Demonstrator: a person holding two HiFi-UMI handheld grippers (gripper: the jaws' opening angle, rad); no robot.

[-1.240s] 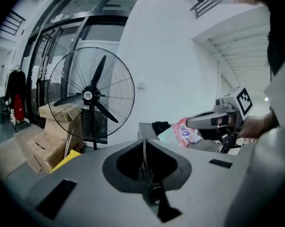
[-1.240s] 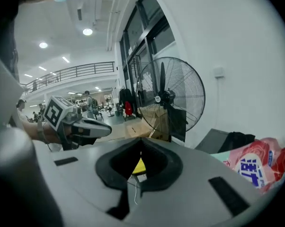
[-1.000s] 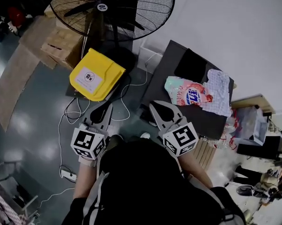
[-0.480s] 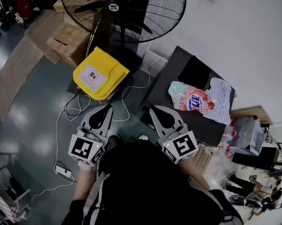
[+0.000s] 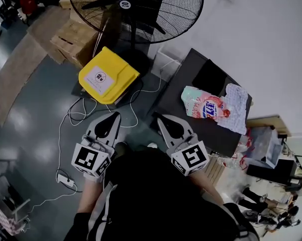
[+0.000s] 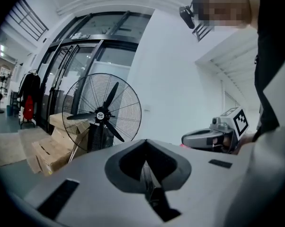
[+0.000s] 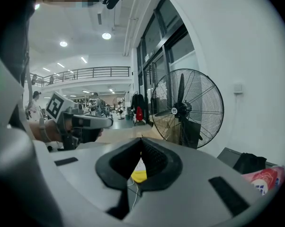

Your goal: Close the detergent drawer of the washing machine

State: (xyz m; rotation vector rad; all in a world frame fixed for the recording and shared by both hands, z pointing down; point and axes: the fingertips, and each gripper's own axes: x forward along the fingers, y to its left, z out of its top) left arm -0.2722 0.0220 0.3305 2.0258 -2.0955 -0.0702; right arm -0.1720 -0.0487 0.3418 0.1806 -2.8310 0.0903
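While held side by side, left tongs (image 5: pixel 115 114) pressed together and empty, right tongs (image 5: pixel 159 118) likewise, fan (image 5: pixel 125 4) ahead.

The case (image 5: pixel 108 77) on the floor is bright yellow with a white label on top. The big fan (image 5: pixel 136 6) is all black, and the cardboard boxes (image 5: pixel 76 36) are plain brown. The floor (image 5: pixel 35 109) is a shiny blue-grey, the wall (image 5: pixel 251 39) white, the cables (image 5: pixel 73 117) white too. The tabletop (image 5: pixel 178 92) is black. The detergent bag (image 5: pixel 205 104) is pink and white with blue lettering, and the cloth (image 5: pixel 237 102) is white with a faint small print. The left hand-held gripper (image 5: pixel 116 114) and right hand-held gripper (image 5: pixel 155 117) are pale grey with black pads, and their cubes (image 5: pixel 91 159) have black-and-white square markers.
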